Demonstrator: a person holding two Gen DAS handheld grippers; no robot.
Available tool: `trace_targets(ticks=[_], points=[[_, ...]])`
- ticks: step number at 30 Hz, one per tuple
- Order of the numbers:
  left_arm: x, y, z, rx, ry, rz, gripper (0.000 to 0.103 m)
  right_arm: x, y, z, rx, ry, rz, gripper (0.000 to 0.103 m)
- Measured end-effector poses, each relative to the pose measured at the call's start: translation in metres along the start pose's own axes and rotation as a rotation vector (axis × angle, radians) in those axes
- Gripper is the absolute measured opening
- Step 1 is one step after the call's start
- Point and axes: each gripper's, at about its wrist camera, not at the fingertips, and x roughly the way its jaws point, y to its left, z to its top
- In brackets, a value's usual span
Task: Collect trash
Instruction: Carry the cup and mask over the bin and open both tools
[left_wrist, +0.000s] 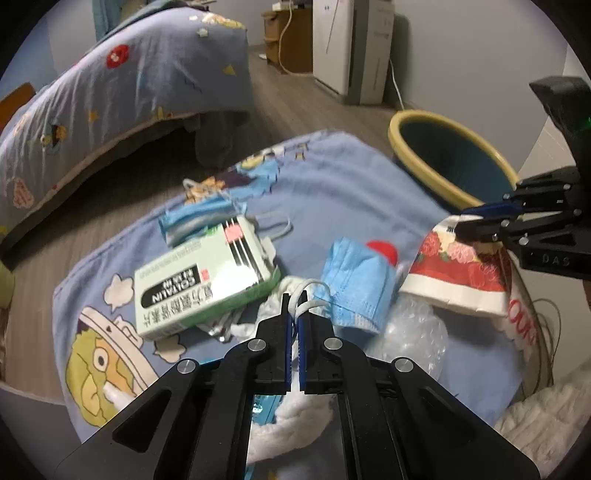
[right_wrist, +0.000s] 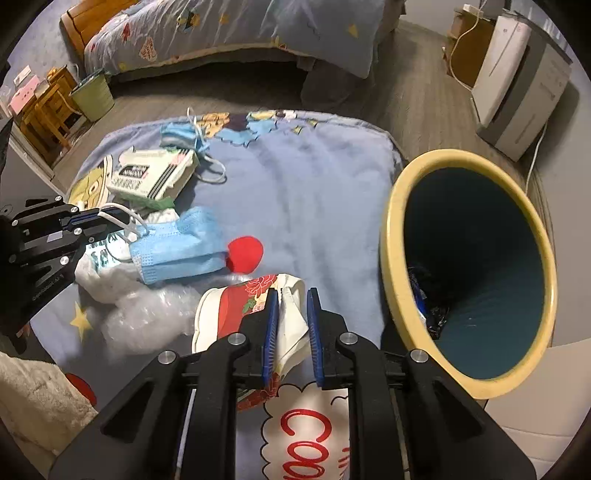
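The left claw (left_wrist: 295, 306) is pinched tight on the thin white ear loop (left_wrist: 308, 295) of a soft, folded blue paper face mask (left_wrist: 356, 284). The mask lies just past the claw tips and a bit to the right. The loop is only a skinny string, so it could slip out or stretch, and the mask may swing and drop.

The right claw (right_wrist: 290, 314) is closed on the bent white rim of a crushed paper cup with red flowers (right_wrist: 236, 306). The paper is thin and floppy. It could tear or slide free when lifted.

Under both claws sits crinkly clear bubble wrap (right_wrist: 147, 314). It is light and may get dragged along.

Past the left claw, to its left, lies a flat green and white cardboard box (left_wrist: 207, 280), and behind that a second blue mask (left_wrist: 197, 218). All the trash rests on a fuzzy blue cartoon blanket (right_wrist: 303, 192) on the floor.

Right beside the right claw stands a round, smooth bin with a yellow rim and dark teal inside (right_wrist: 391, 229), with some trash already in it. The bin is close, so a claw could bump it and tip it.
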Motion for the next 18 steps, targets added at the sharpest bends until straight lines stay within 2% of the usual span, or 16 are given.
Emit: trace_targets(ticks=[10,18], points=[[-0.046,0.005,0.032,-0.021,-0.142,0.021,0.003,-0.052,-0.019,0.016,0.086,-0.132,-0.074,0.015],[-0.073,-0.002,0.052,-0.010,-0.211,0.055,0.003,-0.083,-0.033,0.027,0.135,-0.221,-0.099,0.015]])
